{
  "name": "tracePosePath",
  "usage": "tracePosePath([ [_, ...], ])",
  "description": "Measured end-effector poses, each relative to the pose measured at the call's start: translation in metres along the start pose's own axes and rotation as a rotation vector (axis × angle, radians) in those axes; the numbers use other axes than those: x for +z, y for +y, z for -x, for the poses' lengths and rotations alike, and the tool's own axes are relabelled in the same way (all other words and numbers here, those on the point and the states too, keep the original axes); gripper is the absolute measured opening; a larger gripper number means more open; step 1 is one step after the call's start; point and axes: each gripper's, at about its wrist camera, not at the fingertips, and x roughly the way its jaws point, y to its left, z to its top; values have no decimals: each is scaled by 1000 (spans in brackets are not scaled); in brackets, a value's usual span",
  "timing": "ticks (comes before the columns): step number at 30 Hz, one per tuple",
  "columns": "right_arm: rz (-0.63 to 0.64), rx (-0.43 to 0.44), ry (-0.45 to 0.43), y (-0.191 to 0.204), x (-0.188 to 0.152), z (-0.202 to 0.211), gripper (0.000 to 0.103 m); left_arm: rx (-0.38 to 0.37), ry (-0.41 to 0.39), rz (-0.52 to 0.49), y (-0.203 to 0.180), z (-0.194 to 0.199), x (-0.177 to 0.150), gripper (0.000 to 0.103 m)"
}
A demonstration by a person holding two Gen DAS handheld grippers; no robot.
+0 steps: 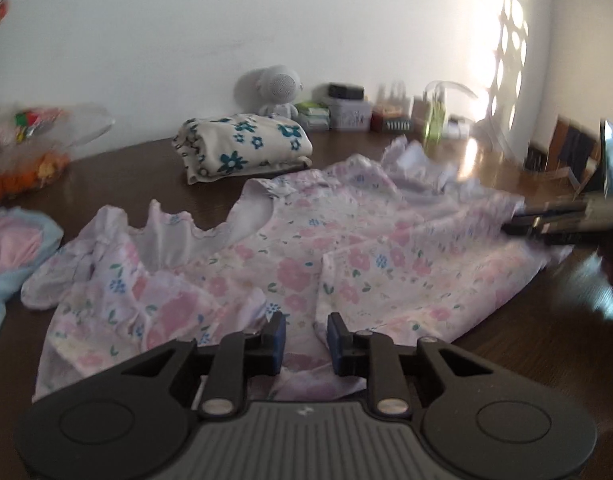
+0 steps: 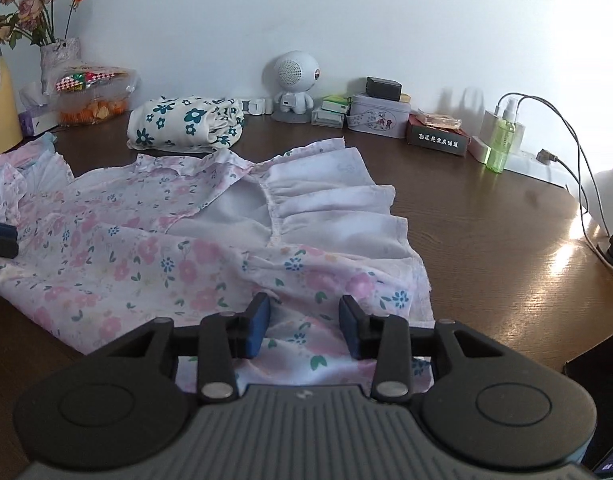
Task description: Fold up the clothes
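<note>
1. Left hand-held gripper (image 1: 305, 338): jaws slightly apart over the near hem of the pink floral garment (image 1: 290, 256); whether the pads pinch cloth I cannot tell.
2. Right hand-held gripper (image 2: 305, 326): jaws spread, floral cloth lying between the pads, not pressed.
3. The garment lies spread and rumpled on the dark wooden table (image 2: 486, 248); its ruffled white part (image 2: 338, 204) faces up.
4. Behind it a folded blue-flowered cloth (image 2: 186, 122); at the wall a white toy robot (image 2: 294, 80).
</note>
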Motion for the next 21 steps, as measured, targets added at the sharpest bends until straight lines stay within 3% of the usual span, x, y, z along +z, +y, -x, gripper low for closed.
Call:
tracePosePath([
  [3, -8, 2, -2, -1, 0, -1, 39, -4, -70, 80, 17, 21, 4, 25],
  [9, -12, -4, -3, 1, 0, 0, 40, 283, -66, 57, 59, 28, 14, 34],
  [10, -12, -5, -2, 1, 0, 0, 40, 311, -61, 38, 64, 27, 17, 42],
  [12, -13, -7, -1, 1, 0, 0, 39, 304, -16, -13, 76, 21, 20, 50],
  [14, -14, -11, 0, 2, 0, 0, 40, 262, 47, -33, 82, 11, 21, 50],
  [15, -14, -12, 0, 2, 1, 0, 40, 239, 79, -41, 85, 6, 21, 48],
  [18, -14, -17, 1, 3, 1, 1, 39, 205, 129, -45, 91, -2, 18, 11],
  [21, -14, -20, 1, 3, 0, 1, 40, 200, 115, -17, 92, 7, 13, 6],
])
